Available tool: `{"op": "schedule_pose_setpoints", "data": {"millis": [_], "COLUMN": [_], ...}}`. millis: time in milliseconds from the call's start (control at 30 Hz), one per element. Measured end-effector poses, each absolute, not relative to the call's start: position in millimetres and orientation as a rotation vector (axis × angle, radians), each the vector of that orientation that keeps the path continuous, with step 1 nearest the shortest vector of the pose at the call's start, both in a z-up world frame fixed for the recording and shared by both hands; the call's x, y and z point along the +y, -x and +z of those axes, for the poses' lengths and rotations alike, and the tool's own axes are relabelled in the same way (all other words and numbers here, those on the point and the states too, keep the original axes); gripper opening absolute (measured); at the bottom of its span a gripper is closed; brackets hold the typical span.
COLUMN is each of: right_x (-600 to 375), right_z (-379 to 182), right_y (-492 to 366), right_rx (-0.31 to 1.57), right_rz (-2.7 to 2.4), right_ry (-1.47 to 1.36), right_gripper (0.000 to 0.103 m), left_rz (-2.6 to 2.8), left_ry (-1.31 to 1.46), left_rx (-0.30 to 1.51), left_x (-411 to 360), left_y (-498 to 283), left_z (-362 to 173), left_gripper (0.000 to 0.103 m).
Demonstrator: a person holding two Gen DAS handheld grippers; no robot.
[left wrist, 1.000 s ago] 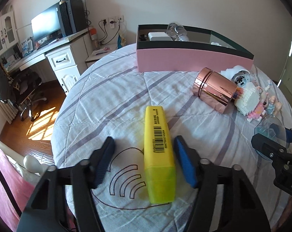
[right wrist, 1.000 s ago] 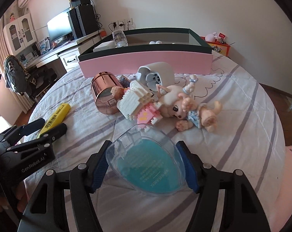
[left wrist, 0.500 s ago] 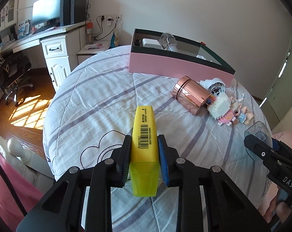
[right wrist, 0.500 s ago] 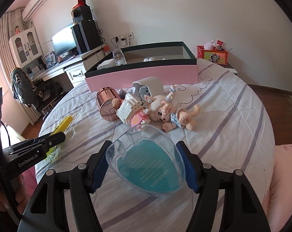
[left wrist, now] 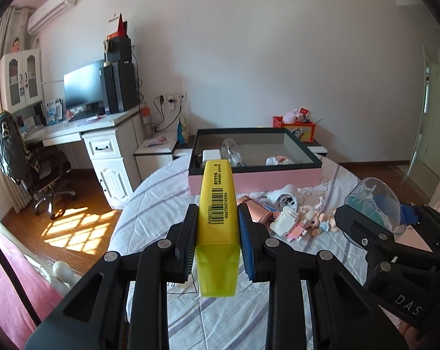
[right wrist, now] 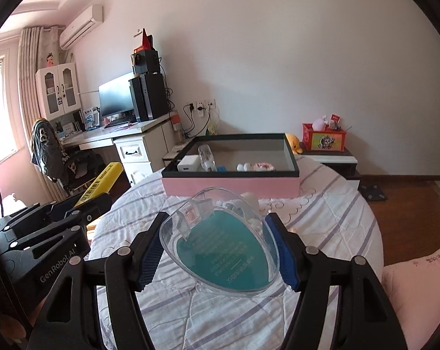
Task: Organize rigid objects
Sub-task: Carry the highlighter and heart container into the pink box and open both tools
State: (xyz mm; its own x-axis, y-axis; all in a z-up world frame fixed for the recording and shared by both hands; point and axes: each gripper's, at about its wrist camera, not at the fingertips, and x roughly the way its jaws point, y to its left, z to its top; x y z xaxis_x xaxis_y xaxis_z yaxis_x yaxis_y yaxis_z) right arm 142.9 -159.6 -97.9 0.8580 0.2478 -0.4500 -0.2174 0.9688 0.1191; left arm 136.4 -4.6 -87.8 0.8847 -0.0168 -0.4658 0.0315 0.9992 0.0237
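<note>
Left wrist view: a round bed with a striped white quilt (left wrist: 150, 204) fills the lower frame; a pink open-topped box with a dark rim (left wrist: 257, 175) sits at centre. The left gripper (left wrist: 218, 245) is clamped on a yellow plastic highlighter (left wrist: 218, 224); the right gripper (right wrist: 220, 250) grips a clear teal-lined plastic shell (right wrist: 220, 242).

A home bedroom is shown. Below and beyond the fingers, a bed (right wrist: 330, 221) covered with a striped white quilt is seen, with a pink-sided box (right wrist: 231, 186) set on it straight ahead. To the left of the fingers, a white desk (left wrist: 103, 134) with a monitor (left wrist: 81, 87), a computer tower (left wrist: 119, 87) and an office chair (left wrist: 45, 169) stands against the wall. An air conditioner (right wrist: 81, 27) is mounted high on the left, above curtains (right wrist: 30, 87). A wooden floor (left wrist: 74, 218) is visible.
</note>
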Motion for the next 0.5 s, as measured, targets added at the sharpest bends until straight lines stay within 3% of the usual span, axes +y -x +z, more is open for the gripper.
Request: {"op": "schedule_pose_setpoints", "data": {"millis": [500], "right_x": [-142], "right_z": [-23], "right_y": [-81], "right_rx": [0.264], "right_rz": [0.220], "right_ry": [0.034], "right_gripper": [0.068], "left_rz": [-0.025], "left_ry": [-0.041], "left_rx": [0.290], "left_x": [-9], "left_y": [-74], "left_z": [-18], "left_gripper": [0.027]}}
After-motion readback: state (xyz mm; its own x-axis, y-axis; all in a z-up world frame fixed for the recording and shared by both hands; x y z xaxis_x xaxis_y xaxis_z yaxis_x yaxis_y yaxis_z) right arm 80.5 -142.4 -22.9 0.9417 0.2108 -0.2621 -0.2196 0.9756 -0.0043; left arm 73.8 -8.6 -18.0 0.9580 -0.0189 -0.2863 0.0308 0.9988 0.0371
